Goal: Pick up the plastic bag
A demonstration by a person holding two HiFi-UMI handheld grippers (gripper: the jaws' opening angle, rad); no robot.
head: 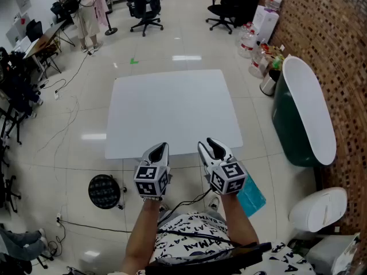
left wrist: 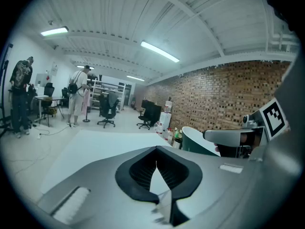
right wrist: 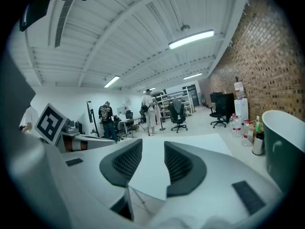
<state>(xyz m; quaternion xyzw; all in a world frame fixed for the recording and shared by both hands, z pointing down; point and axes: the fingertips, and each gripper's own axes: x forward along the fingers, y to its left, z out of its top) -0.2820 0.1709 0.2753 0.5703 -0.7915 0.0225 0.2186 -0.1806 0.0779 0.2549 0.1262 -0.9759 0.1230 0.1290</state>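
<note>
A light-blue thing that looks like a plastic bag (head: 252,195) shows just right of my right forearm, below table level and partly hidden by the arm. Neither gripper view shows it. Both grippers hover at the near edge of the bare white table (head: 172,107). My left gripper (head: 160,149) has its fingertips together, and in its own view the left gripper (left wrist: 156,150) is shut on nothing. My right gripper (head: 209,146) is open. In its own view a clear gap with only tabletop behind it separates the right gripper's (right wrist: 153,144) pads.
A dark green tub with a white top (head: 298,113) stands right of the table along the brick wall. A white bin (head: 318,208) is at the near right and a black round object (head: 104,191) lies on the floor at the left. Office chairs (head: 146,7) and a person (head: 89,10) are far back.
</note>
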